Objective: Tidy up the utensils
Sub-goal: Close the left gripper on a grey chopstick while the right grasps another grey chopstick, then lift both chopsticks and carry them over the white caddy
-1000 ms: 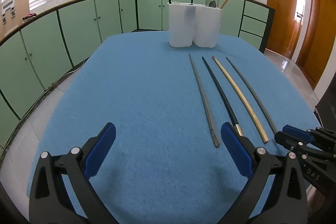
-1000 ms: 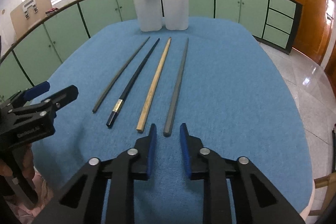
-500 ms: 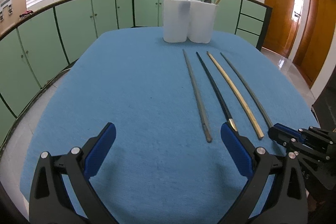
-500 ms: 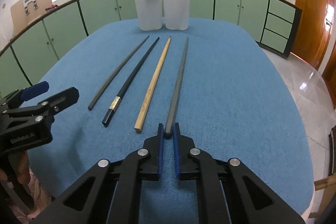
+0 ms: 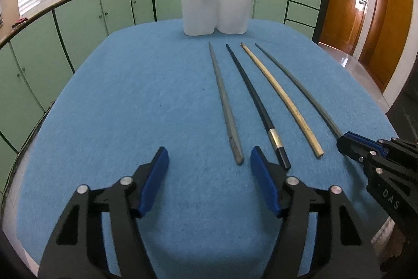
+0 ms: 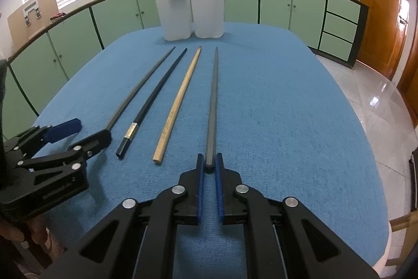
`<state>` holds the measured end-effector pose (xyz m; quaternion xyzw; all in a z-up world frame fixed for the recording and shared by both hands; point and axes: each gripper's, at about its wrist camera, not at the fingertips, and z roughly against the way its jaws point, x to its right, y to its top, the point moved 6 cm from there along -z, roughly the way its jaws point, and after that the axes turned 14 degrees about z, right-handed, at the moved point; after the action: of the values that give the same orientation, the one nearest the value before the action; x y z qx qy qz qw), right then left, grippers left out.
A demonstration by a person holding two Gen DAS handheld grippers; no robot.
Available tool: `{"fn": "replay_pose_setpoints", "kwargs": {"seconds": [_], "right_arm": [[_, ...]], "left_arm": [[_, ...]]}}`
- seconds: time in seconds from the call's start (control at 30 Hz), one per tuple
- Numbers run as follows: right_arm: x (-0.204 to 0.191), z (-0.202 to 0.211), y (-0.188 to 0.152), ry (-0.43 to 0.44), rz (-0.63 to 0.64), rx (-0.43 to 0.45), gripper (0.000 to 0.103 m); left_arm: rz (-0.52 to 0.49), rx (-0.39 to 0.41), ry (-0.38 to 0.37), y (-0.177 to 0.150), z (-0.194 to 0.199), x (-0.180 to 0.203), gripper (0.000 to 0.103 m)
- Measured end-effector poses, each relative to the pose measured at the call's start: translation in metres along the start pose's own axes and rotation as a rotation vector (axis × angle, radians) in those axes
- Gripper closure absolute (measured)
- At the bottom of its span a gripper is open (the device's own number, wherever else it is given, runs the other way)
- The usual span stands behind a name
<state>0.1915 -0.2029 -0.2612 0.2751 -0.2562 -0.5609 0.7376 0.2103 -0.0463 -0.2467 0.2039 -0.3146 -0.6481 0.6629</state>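
Chopsticks, four in number, lie side by side on the blue table cover (image 6: pixel 287 101), near ends toward you and tips toward the white two-compartment holder (image 6: pixel 193 15) at the far edge. Your right gripper (image 6: pixel 209 164) is clamped on the near end of the rightmost grey chopstick (image 6: pixel 213 101), and only that short end sits between the pads. Expect the stick to pivot or slip if you lift quickly, because nearly its whole length hangs beyond the grip. Your left gripper (image 5: pixel 209 171) is closing with nothing between its pads; the leftmost grey chopstick (image 5: pixel 226 106) lies ahead of the gap, nearer the right-hand pad. If the jaws come together at this offset, the pad is likely to push the stick sideways into the black chopstick with the metal band (image 5: pixel 257 103), just beside it. The tan wooden chopstick (image 5: pixel 280 98) lies between the black one and the held one and could be swept by a low lift. Both grippers point down and forward along the sticks, low over the cover. Further off, the holder already carries a dark stick and a tan stick standing out at an angle; a swinging tip could strike these or the rim.
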Motion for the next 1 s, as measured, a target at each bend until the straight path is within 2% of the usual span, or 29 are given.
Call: {"fn": "replay_pose_setpoints", "kwargs": {"seconds": [0.17, 0.27, 0.33, 0.67, 1.0], "right_arm": [[0.002, -0.001, -0.001, 0.011, -0.007, 0.006, 0.095], [0.003, -0.001, -0.001, 0.016, -0.013, 0.009, 0.095], [0.003, -0.001, -0.001, 0.018, -0.012, 0.011, 0.095], [0.009, 0.004, 0.001, 0.035, -0.038, 0.028, 0.095], [0.025, 0.048, 0.038, -0.003, -0.014, 0.134, 0.095]], "left_arm": [[-0.025, 0.017, -0.003, 0.0, -0.001, 0.011, 0.063], [-0.047, 0.023, -0.013, -0.002, 0.0, 0.019, 0.079], [-0.056, 0.023, -0.019, -0.003, -0.001, 0.023, 0.094], [-0.04, 0.037, -0.016, 0.006, 0.008, 0.023, 0.097], [-0.072, 0.179, 0.0, 0.042, 0.059, 0.023, 0.098]]}}
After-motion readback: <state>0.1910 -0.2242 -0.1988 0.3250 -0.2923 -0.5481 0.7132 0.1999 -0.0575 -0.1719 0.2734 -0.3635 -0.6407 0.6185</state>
